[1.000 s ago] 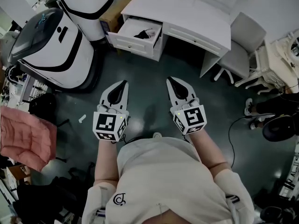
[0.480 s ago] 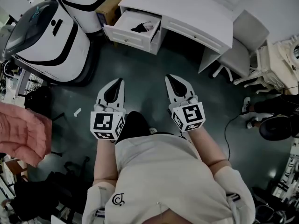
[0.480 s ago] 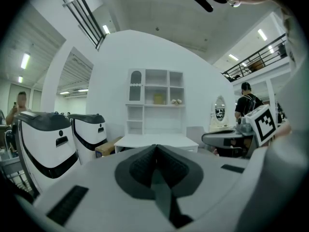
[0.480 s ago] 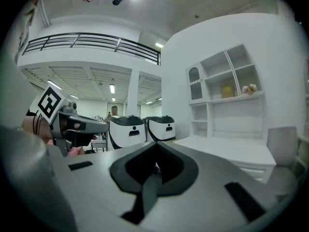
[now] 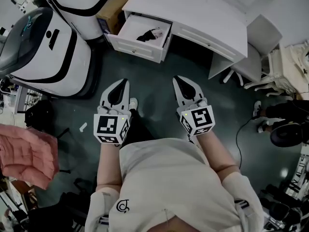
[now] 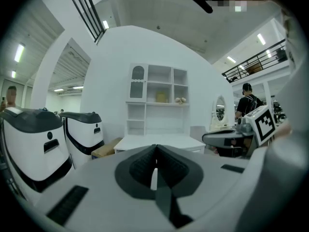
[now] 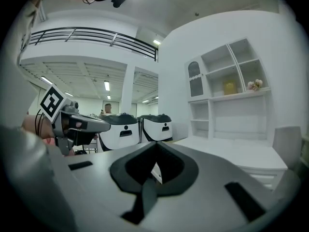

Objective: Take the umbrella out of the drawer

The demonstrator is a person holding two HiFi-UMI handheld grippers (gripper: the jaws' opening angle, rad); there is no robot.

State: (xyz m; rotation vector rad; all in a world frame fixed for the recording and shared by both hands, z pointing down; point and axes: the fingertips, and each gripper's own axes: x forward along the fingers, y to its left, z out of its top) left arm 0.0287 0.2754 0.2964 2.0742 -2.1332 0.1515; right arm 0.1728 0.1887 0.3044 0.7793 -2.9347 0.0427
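Clearly the reach is not yet under way: the left tool (image 5: 124,83) and the right tool (image 5: 177,80) are held side by side in front of the person, pointing toward the white worktop (image 5: 193,13). Both have their jaws pressed together with nothing between them, I think because the drawer (image 5: 136,48) is well apart from them. It stands pulled out at the worktop's left end. Inside lies the umbrella (image 5: 145,35), folded small: a dark bundle with a pale pinkish end, lying flat.

White desk (image 5: 203,13), open drawer (image 5: 137,48) — dark umbrella (image 5: 146,34) lying inside, grey floor (image 5: 154,76)
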